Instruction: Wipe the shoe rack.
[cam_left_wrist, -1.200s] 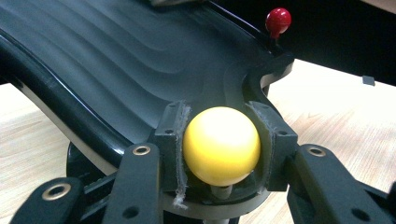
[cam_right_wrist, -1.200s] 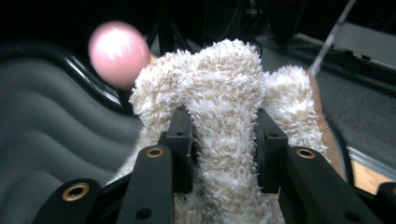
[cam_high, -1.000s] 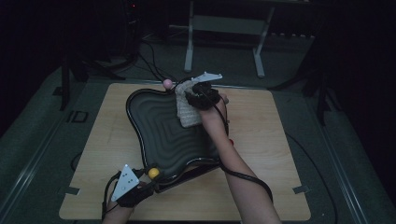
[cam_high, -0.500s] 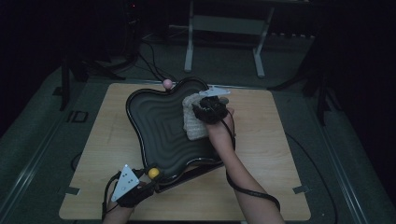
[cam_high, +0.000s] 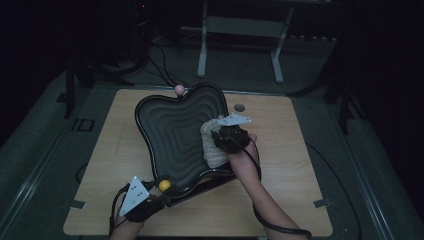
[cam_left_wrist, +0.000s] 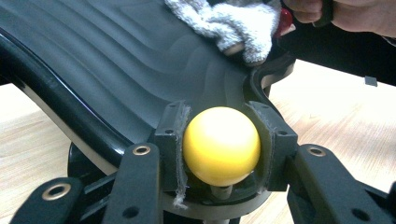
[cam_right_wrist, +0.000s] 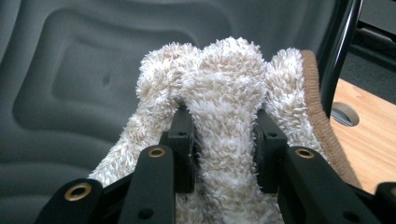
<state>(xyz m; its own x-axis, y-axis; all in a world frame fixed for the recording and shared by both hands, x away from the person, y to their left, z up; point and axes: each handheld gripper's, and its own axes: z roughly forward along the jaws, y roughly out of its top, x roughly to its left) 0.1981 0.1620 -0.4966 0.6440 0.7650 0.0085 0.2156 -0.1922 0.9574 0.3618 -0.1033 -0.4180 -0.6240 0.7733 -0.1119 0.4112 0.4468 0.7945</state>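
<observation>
Wiping under way: right gripper (cam_high: 216, 145), clamped on the cloth (cam_high: 211, 146), rubs the tray (cam_high: 170, 135) at four o'clock; left gripper (cam_left_wrist: 219, 147) pinches its yellow knob (cam_left_wrist: 221, 145). Next, sweep toward untouched ridges.

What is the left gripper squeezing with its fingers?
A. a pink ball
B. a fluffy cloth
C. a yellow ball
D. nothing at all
C: in the left gripper view the left gripper has its fingers pressed on both sides of the yellow ball at the near edge of the black tray; the fluffy cloth is in the right gripper.
</observation>
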